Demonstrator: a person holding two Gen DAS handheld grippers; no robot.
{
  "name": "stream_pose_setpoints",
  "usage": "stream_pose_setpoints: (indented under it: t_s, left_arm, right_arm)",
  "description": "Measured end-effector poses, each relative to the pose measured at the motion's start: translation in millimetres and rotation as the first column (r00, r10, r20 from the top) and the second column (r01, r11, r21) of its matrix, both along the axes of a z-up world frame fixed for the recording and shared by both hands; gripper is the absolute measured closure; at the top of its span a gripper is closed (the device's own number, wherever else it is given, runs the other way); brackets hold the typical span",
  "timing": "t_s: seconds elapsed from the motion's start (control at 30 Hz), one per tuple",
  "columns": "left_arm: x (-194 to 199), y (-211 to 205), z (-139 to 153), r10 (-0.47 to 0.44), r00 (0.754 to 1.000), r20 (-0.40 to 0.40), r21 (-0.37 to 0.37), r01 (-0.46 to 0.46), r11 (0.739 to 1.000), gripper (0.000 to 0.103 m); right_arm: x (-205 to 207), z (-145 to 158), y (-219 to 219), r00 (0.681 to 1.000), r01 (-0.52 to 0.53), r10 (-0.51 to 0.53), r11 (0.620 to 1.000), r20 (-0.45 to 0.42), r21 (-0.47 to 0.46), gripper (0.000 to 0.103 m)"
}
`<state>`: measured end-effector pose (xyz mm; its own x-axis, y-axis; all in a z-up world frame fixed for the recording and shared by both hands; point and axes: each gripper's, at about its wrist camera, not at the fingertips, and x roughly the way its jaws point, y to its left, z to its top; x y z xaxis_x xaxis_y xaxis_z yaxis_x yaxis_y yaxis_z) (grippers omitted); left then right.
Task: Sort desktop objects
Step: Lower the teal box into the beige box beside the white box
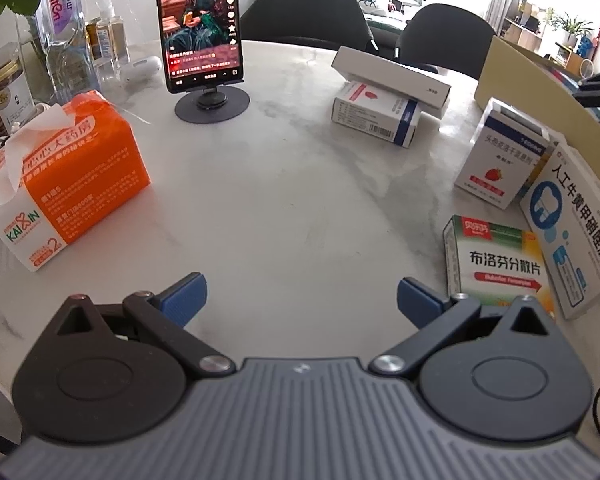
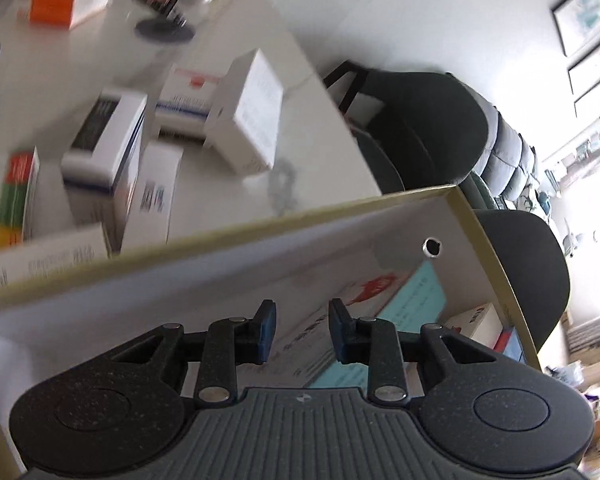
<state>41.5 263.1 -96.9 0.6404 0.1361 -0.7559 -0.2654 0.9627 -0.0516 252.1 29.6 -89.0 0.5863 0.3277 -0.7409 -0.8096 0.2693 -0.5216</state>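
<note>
Several medicine boxes lie on the marble table (image 1: 284,200): a green and white one (image 1: 496,264), a blue and white one (image 1: 576,236) leaning over it, a strawberry-print one (image 1: 500,160), and a long white box (image 1: 392,76) resting on another (image 1: 374,114). My left gripper (image 1: 302,300) hovers open over bare table, left of the green box, holding nothing. My right gripper (image 2: 303,330) is tilted above the open cardboard box (image 2: 220,264), its blue pads a small gap apart with nothing between them. Inside the box lie a teal and white packet (image 2: 412,300) and a smaller box (image 2: 480,324).
An orange tissue pack (image 1: 72,176) sits at the left. A phone on a round stand (image 1: 200,24) plays video at the back, with bottles (image 1: 60,12) and a white earbud case (image 1: 140,68) beside it. Dark chairs (image 1: 304,8) stand behind the table.
</note>
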Motion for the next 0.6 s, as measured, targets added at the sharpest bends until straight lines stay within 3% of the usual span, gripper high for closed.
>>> stream_pose_setpoints:
  t_s: [0.13,0.27,0.37,0.5,0.6]
  left_arm:
    - [-1,1,-1,0.005,1.000,-0.001,-0.002,-0.005,1.000,0.000]
    - [-3,3,-1,0.011,1.000,0.002,-0.006,-0.011,1.000,0.000]
    - [-3,5,-2,0.013,1.000,0.004,-0.009,-0.013,1.000,0.000]
    - [-3,5,-3,0.009,1.000,0.009,-0.017,-0.009,1.000,0.000]
    - [-3,5,-5,0.007,1.000,0.009,-0.023,-0.006,1.000,0.000]
  right_arm:
    - [-1,-4,4,0.996,0.019,-0.016,0.999,0.083,-0.046,0.073]
    - [-1,-3,6,0.996,0.024,-0.020,0.998,0.086,-0.056,0.067]
    - [0,8,-1,0.997,0.034,-0.034,0.999,0.075,-0.007,0.061]
    - [-5,26,-13,0.996,0.037,-0.043,0.997,0.083,0.068,0.044]
    - [-12,37,-22,0.995,0.026,-0.036,0.995,0.094,0.100,0.040]
